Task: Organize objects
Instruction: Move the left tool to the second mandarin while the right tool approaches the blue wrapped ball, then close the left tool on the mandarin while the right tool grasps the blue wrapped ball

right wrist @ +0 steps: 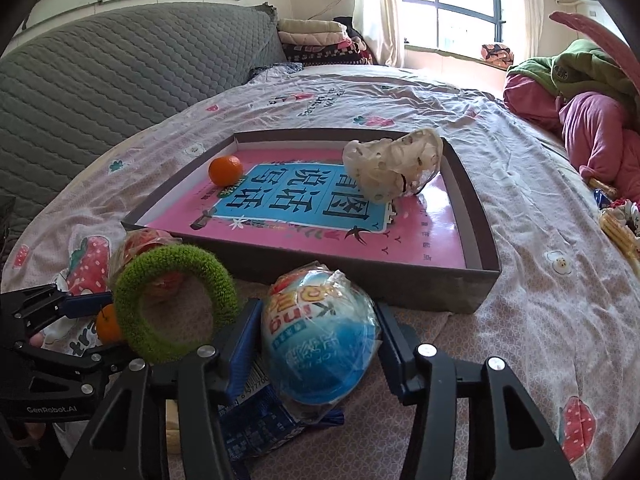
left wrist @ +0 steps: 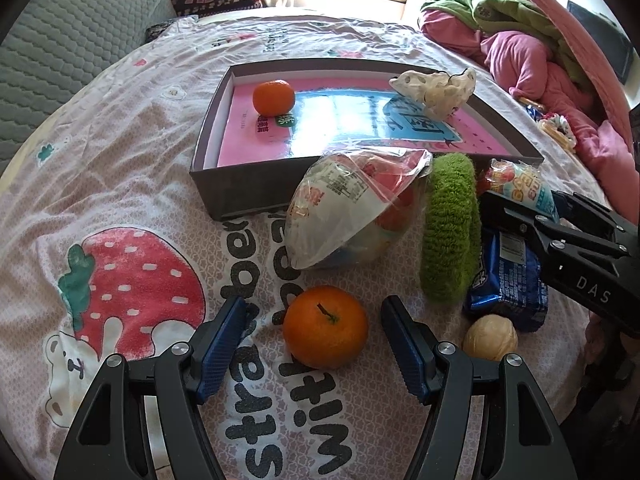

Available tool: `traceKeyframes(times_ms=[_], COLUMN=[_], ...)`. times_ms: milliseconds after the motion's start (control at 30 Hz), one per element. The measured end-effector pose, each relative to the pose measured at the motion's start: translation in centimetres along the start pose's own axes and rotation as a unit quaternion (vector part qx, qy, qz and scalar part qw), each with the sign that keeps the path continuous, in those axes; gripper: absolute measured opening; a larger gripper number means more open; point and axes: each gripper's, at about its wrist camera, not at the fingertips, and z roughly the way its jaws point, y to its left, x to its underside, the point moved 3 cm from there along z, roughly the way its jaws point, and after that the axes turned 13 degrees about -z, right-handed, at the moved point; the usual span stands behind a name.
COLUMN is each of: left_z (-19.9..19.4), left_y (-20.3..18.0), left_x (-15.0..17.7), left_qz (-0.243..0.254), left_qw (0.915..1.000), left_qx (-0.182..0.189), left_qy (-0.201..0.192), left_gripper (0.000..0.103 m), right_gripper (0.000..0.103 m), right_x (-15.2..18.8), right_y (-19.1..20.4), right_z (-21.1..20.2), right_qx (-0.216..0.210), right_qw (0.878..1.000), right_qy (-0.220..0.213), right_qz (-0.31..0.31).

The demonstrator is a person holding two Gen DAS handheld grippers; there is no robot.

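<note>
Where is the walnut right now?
In the left wrist view, the walnut lies on the bedsheet at lower right, just outside the left gripper, against the blue snack packet.

The right claw (right wrist: 318, 340) straddles a blue wrapped egg (right wrist: 320, 340) (fingers apart) — just before the box (right wrist: 476, 216).

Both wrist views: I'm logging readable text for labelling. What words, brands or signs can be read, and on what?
"DAS": right gripper body.
"GenRobot.AI": left gripper body.
"stra…ber…" and "with": bedsheet, partly hidden.
Large Chinese characters: book cover in the box; I won't transcribe them.
Blue egg-shaped snack pack, blue wrapper, clear bag label: too blurred.
</note>
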Motion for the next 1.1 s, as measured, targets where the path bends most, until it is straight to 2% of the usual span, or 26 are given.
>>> traceKeyframes(times_ms=[100, 267, 600, 800, 1100], left_z=[0.0, -0.2, -0.4, -0.9, -2.3], left_y=[0.0, 0.0, -0.5, -0.7, -1.2], left_x=[0.1, 0.2, 0.6, 0.9, 0.6], left_qz=[-0.001, 0.002, 0.016, 0.027, 0.019], left_qw=[1.0000, 1.0000, 0.9998, 0.9996, 0.9997], left_qx=[0.001, 0.000, -0.003, -0.009, 0.013], left_qy=[-0.001, -0.006, -0.006, -0.008, -0.008], left_gripper=[0.071, 0.063, 0.039, 0.038, 0.038], right_gripper=[0.053, 0.053, 0.053, 0.053, 0.052], right_x=[-0.1, -0.1, 0.1, 0.0, 0.0], right_y=[0.1, 0.0, -0.8, -0.6, -0.4], right_z=[0.0, -0.1, -0.1, -0.5, -1.0], right_qx=[-0.001, -0.002, -0.012, -0.017, -0.017], right_qw=[1.000, 1.000, 1.000, 1.000, 1.000], right_qy=[-0.001, -0.003, 0.000, -0.007, -0.015], right_qz=[-0.001, -0.001, 0.024, 0.023, 0.020])
